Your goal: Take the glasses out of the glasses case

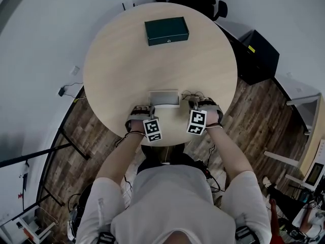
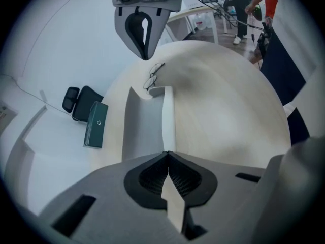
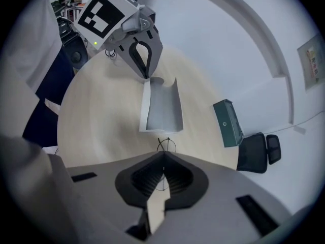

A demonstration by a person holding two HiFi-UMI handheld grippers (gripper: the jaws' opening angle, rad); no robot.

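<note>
An open grey glasses case (image 1: 164, 98) lies near the table's front edge. My left gripper (image 2: 167, 155) is shut on the near end wall of this case (image 2: 146, 123), and in the right gripper view it (image 3: 146, 74) stands at the case's far end (image 3: 162, 110). My right gripper (image 3: 163, 159) is shut on thin wire-framed glasses (image 3: 166, 145), just outside the case's open end. The left gripper view shows those glasses (image 2: 154, 77) hanging under the right gripper (image 2: 146, 44), a little above the tabletop. In the head view the right gripper (image 1: 196, 103) is beside the case's right end.
A dark green box (image 1: 166, 30) lies at the far side of the round wooden table (image 1: 117, 70). Black office chairs (image 3: 259, 151) stand beyond it. A dark cabinet (image 1: 261, 55) is to the right, and cables and a stand are on the floor at the left.
</note>
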